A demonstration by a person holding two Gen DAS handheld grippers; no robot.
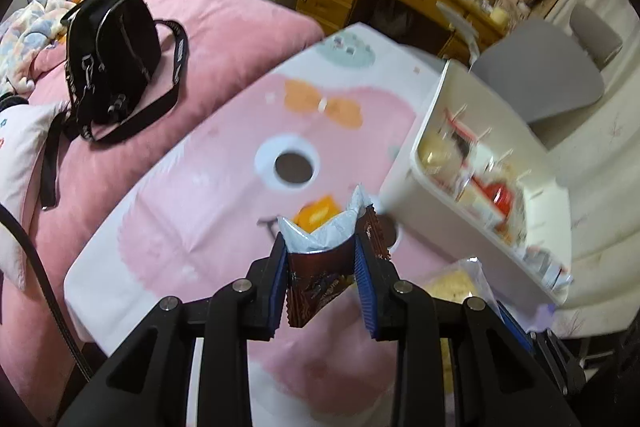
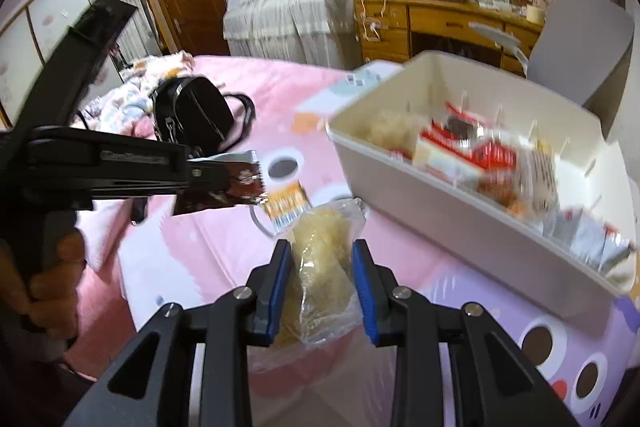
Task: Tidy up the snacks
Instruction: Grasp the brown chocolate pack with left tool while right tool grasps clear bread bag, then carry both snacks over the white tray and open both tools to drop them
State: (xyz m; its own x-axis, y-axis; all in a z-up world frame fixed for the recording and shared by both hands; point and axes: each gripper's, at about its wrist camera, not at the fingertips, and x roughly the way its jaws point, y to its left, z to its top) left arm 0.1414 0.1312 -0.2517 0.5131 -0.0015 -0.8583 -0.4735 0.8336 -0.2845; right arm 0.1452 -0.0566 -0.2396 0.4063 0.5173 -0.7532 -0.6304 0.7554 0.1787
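At the far left of the right wrist view a hand point(image 2: 48, 275) grips the handle of the left gripper point(image 2: 224, 183), which reaches in from the left edge and is clamped on a brown snack packet point(image 2: 240, 187). In the left wrist view that same brown packet sits low in the centre, pinched between the blue pads point(image 1: 280, 279), its torn silver top standing open. Upper left there, a black backpack point(image 1: 114, 63) lies on the pink bedding point(image 1: 224, 27).

Just right of the packet in the right wrist view, an orange snack sachet point(image 2: 286, 207) lies flat on the pink cartoon mat point(image 2: 224, 251). Below it, at bottom centre, the right gripper point(image 2: 322, 287) is clenched around a clear bag of pale yellow snack point(image 2: 320, 267) (the plastic bulges out past the pads).

At the right of both views stands a cream storage bin point(image 2: 460, 227), blurred, holding red, white and silver snack packs point(image 2: 488, 155) between its dividers.
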